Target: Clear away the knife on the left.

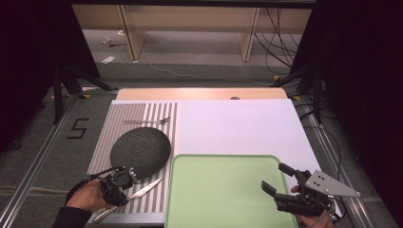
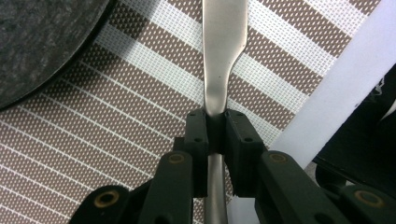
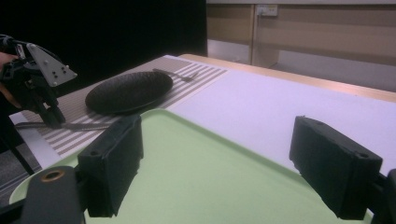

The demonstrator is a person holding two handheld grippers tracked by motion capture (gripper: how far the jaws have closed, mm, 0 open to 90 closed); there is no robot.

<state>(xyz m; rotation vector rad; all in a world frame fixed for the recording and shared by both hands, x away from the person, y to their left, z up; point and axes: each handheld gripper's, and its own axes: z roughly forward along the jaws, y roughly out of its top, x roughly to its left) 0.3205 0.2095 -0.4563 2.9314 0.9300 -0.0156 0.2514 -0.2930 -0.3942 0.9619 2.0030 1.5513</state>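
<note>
A silver knife (image 1: pixel 146 188) lies on the striped placemat (image 1: pixel 102 142) just below a dark round plate (image 1: pixel 140 151). My left gripper (image 1: pixel 126 192) is shut on the knife's handle; its own view shows the jaws (image 2: pixel 215 128) clamped around the handle with the blade (image 2: pixel 224 32) running away over the stripes. A fork (image 1: pixel 148 122) lies beyond the plate. My right gripper (image 1: pixel 276 176) hangs open over the right part of the green tray (image 1: pixel 214 190), with nothing between its pads (image 3: pixel 112 163).
A white mat (image 1: pixel 237 126) covers the table to the right of the placemat and behind the tray. In the right gripper view, the plate (image 3: pixel 128 91), fork (image 3: pixel 187 76) and left gripper (image 3: pixel 49 112) sit beyond the tray's rim (image 3: pixel 154 112). Floor cables lie behind the table.
</note>
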